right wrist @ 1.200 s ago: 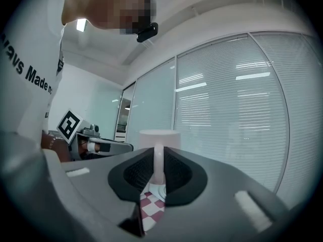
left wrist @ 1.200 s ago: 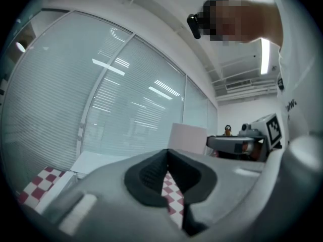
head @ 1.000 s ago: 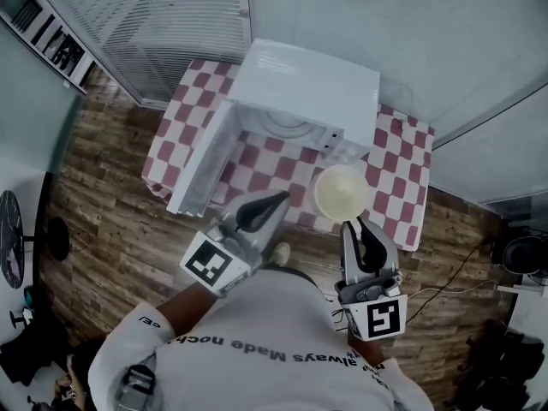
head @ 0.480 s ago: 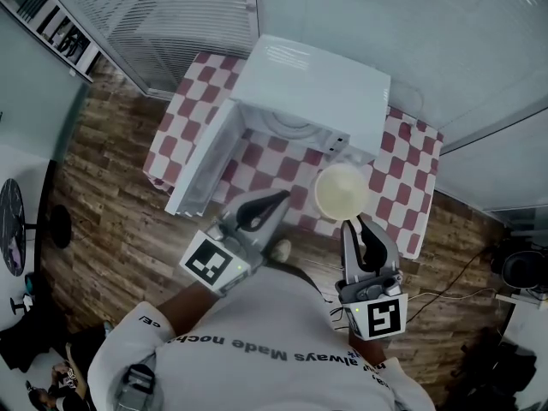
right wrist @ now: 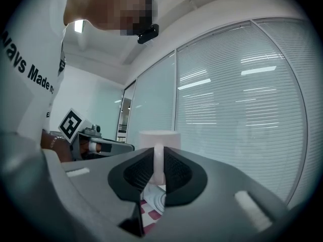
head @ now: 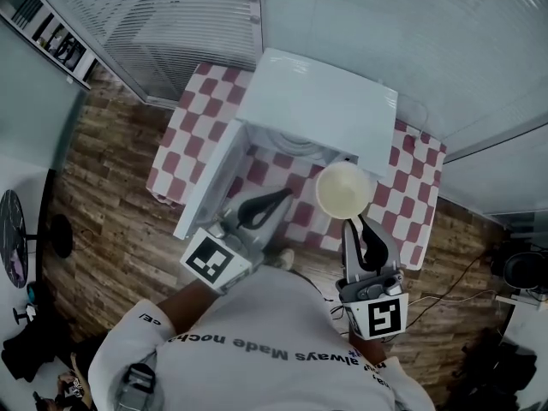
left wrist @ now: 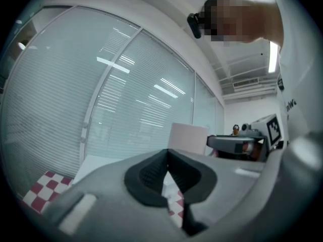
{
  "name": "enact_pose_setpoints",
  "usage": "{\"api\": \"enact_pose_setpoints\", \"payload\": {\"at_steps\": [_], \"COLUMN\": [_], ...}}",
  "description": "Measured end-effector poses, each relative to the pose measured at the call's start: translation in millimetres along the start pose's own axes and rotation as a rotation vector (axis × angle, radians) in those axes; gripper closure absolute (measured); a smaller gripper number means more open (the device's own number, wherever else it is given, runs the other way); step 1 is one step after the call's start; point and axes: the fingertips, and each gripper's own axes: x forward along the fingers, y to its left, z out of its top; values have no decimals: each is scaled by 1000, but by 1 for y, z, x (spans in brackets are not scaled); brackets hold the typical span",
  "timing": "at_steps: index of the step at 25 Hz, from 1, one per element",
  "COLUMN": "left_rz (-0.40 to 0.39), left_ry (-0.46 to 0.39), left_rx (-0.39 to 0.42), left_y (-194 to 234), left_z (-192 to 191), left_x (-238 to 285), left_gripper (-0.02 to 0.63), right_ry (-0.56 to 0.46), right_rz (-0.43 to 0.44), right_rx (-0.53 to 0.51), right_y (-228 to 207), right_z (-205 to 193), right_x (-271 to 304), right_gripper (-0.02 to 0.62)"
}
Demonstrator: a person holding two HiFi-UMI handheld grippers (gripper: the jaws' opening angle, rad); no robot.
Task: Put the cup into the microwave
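A white cup (head: pixel 342 187) hangs in front of the white microwave (head: pixel 318 103), at the right part of its open mouth. My right gripper (head: pixel 352 222) is shut on the cup's handle (right wrist: pixel 158 166), and the cup body (right wrist: pixel 159 139) stands upright just beyond its jaws. The microwave's door (head: pixel 209 183) is swung open to the left. My left gripper (head: pixel 281 197) is shut on nothing and points at the opening beside the door. The left gripper view shows the cup (left wrist: pixel 187 135) to the right of its closed tips (left wrist: pixel 168 154).
The microwave stands on a table with a red-and-white checked cloth (head: pixel 182 123). Glass walls with blinds (head: pixel 180 24) rise right behind it. Wooden floor (head: pixel 103 187) lies on the left, and cables (head: pixel 467 272) run over it on the right.
Both grippers and the cup have moved toward the microwave. The cup now overlaps its front edge. The grip on the handle is unchanged, and the left gripper stays shut.
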Motion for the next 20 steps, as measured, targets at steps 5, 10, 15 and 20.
{"api": "enact_pose_setpoints", "payload": {"at_steps": [5, 10, 15, 20], "left_rz": [-21, -46, -71, -74], "left_ry": [-12, -16, -25, -16], "left_rx": [4, 0, 11, 12], "left_y": [35, 63, 81, 89], "left_z": [13, 21, 25, 21], "left_x": [5, 7, 6, 3], "left_gripper": [602, 601, 603, 601], "right_ry": [-19, -28, -25, -30], "right_rz": [-28, -56, -81, -84], "right_rx": [-7, -6, -14, -5], "right_y": [-2, 1, 3, 7], "right_z": [10, 18, 15, 13], "right_x": [37, 65, 82, 89], "right_gripper": [554, 554, 554, 554]}}
